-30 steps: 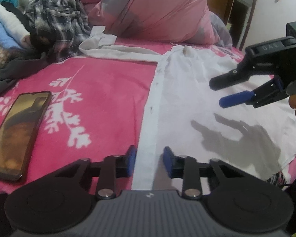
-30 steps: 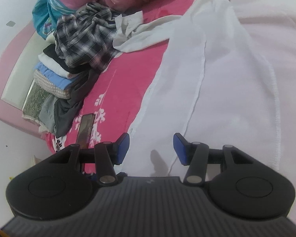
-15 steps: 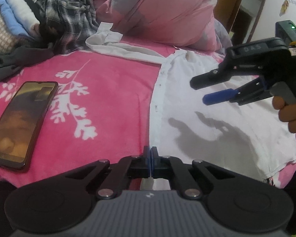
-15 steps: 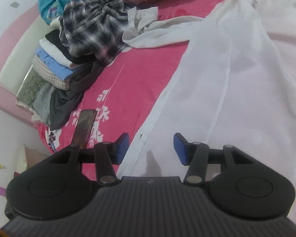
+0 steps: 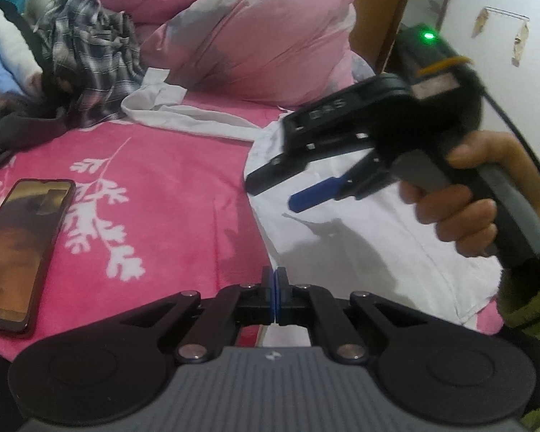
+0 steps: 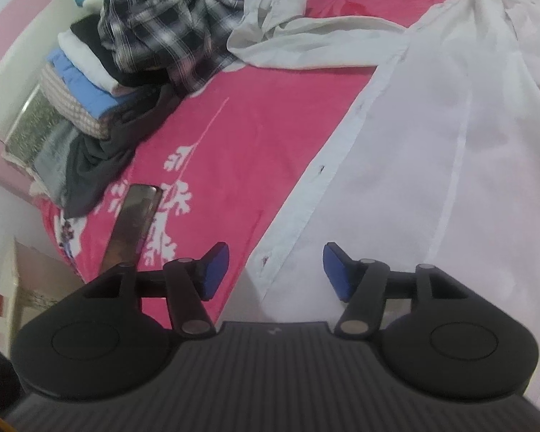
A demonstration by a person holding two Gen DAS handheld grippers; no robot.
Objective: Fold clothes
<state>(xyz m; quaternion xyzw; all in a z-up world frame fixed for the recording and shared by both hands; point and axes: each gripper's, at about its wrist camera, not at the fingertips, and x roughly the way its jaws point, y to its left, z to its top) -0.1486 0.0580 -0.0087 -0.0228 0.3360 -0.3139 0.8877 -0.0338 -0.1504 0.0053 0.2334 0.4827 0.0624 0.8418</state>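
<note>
A white button shirt (image 5: 360, 244) (image 6: 450, 144) lies spread on the pink bedspread (image 5: 169, 187), one sleeve (image 5: 183, 118) trailing left toward the pile of clothes. My left gripper (image 5: 275, 295) is shut on the shirt's front edge near the hem, and white cloth shows beneath its fingers. A hand (image 5: 460, 212) holds my right gripper (image 5: 270, 196) (image 6: 275, 270) just above that same front edge, farther up the shirt. Its jaws are opening, and nothing is pressed between the blue pads (image 6: 216, 270).
A dark phone (image 5: 21, 248) (image 6: 131, 223) lies on the bedspread left of the shirt. A crumpled plaid garment (image 5: 90, 64) (image 6: 169, 25) and a stack of folded clothes (image 6: 75, 82) sit at the far left. Pink pillows (image 5: 262, 36) rise behind. The bed's edge (image 6: 54, 223) drops off beside the phone.
My left gripper closed on the shirt's front edge and stayed there. The right gripper moved left across the shirt toward that edge, and its jaws widened.
</note>
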